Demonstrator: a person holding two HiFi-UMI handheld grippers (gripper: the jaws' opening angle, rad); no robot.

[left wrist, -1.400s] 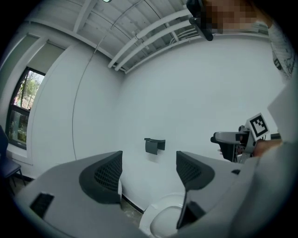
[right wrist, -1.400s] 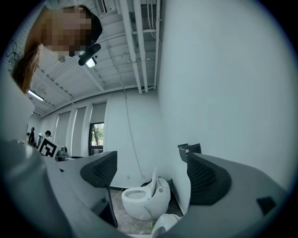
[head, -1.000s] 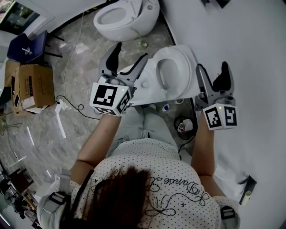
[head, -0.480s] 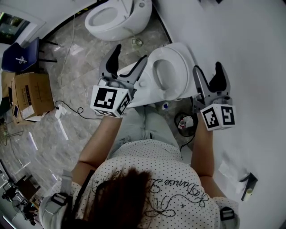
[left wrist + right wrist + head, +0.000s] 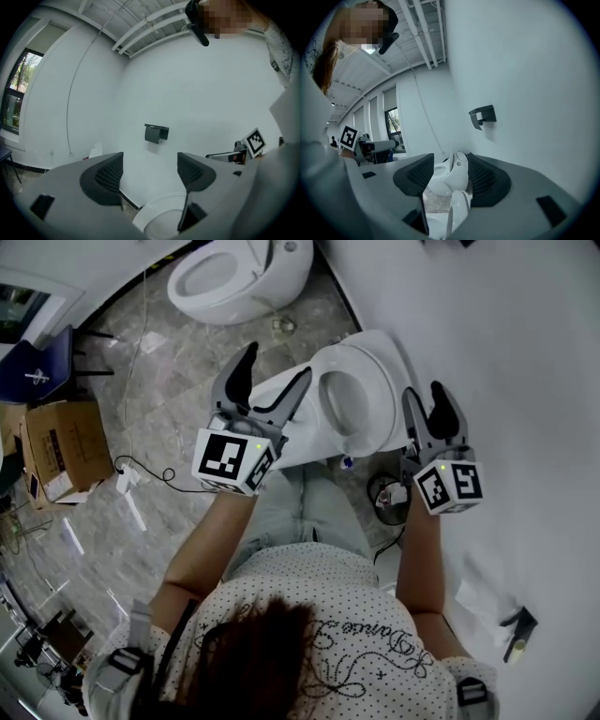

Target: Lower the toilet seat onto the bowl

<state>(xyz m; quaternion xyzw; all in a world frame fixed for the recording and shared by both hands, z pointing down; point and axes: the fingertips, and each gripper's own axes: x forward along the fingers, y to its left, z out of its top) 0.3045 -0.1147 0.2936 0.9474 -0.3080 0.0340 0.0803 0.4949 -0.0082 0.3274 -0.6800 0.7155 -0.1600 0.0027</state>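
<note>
A white toilet [image 5: 291, 427] stands by the white wall, below my hands. Its seat [image 5: 352, 399] is a ring that looks raised and leans toward the wall. My left gripper [image 5: 277, 364] hovers over the toilet's left side, open and empty; in the left gripper view the seat ring [image 5: 159, 218] shows below the left gripper [image 5: 150, 173]. My right gripper [image 5: 425, 393] is at the seat's right edge, next to the wall, and its jaws are closing. In the right gripper view the seat's thin upright edge [image 5: 457, 211] sits low between the jaws of the right gripper [image 5: 447, 173], and the pads are not pressing on it.
A second toilet [image 5: 234, 273] stands farther along the wall. On the marble floor to the left are a cardboard box [image 5: 56, 442], a blue chair [image 5: 37, 362] and a cable [image 5: 141, 460]. A dark round object [image 5: 384, 495] lies by the toilet's base. A black holder [image 5: 156, 133] hangs on the wall.
My right gripper's jaws have narrowed and it has drifted slightly left toward the seat. The left gripper has stayed open in much the same place.
</note>
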